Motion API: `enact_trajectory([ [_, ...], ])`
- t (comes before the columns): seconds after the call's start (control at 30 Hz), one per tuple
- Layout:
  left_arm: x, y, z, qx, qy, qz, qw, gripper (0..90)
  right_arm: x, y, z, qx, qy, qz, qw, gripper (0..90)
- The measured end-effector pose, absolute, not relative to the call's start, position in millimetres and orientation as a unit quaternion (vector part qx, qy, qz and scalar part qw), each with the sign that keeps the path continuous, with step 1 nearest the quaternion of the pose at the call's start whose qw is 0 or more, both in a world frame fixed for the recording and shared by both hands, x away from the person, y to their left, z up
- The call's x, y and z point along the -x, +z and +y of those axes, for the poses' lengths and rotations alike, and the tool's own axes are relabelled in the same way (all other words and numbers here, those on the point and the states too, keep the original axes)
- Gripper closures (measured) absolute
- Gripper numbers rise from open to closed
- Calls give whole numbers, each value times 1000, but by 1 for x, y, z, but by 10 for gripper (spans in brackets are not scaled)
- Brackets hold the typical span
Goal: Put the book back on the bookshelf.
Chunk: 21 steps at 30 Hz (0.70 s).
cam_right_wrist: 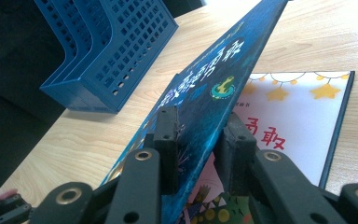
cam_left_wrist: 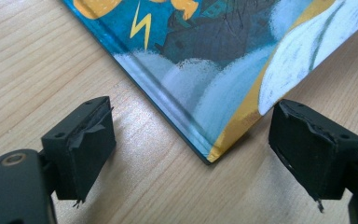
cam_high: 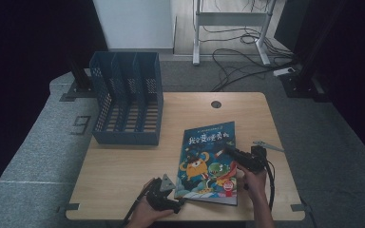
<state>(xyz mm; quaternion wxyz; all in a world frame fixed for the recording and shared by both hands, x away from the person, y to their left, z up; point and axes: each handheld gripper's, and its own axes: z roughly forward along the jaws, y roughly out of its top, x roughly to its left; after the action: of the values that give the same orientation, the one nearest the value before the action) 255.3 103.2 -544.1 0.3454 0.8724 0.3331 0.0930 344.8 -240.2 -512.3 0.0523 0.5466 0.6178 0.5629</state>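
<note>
With the front cover [cam_right_wrist: 214, 79] pinched between the right tongs [cam_right_wrist: 198, 154] and raised off the first page [cam_right_wrist: 298, 112], presumably to open the picture book [cam_high: 209, 161] or get a firmer hold for lifting it. Book lying flat on the worktop [cam_high: 123, 166], front-right of centre, near corner [cam_left_wrist: 209, 156] poking between the left tongs [cam_left_wrist: 191, 149], spread wide and touching nothing, likely poised to steady or pin that corner. Blue file rack [cam_high: 126, 97] upright at back left, well apart, slots empty, plausibly the destination.
</note>
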Motion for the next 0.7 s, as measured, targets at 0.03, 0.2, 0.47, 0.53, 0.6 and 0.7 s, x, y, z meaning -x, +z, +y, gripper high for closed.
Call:
enact_trajectory([
  [0.03, -256, -544, 103, -872, 92, 334, 346, 141, -345, -512, -241, -545, 562, 619, 52, 703],
  [0.2, -257, -544, 104, -871, 91, 335, 347, 148, -349, -514, -242, -538, 558, 629, 58, 666],
  [0.47, -257, -544, 104, -872, 93, 334, 346, 148, -359, -517, -246, -529, 555, 639, 59, 623],
  [0.53, -257, -544, 104, -872, 94, 333, 345, 148, -360, -518, -247, -528, 558, 638, 55, 616],
  [0.6, -257, -544, 103, -873, 95, 332, 345, 148, -363, -520, -249, -527, 560, 637, 51, 611],
  [0.7, -257, -544, 103, -873, 98, 331, 343, 148, -366, -521, -251, -531, 559, 635, 44, 610],
])
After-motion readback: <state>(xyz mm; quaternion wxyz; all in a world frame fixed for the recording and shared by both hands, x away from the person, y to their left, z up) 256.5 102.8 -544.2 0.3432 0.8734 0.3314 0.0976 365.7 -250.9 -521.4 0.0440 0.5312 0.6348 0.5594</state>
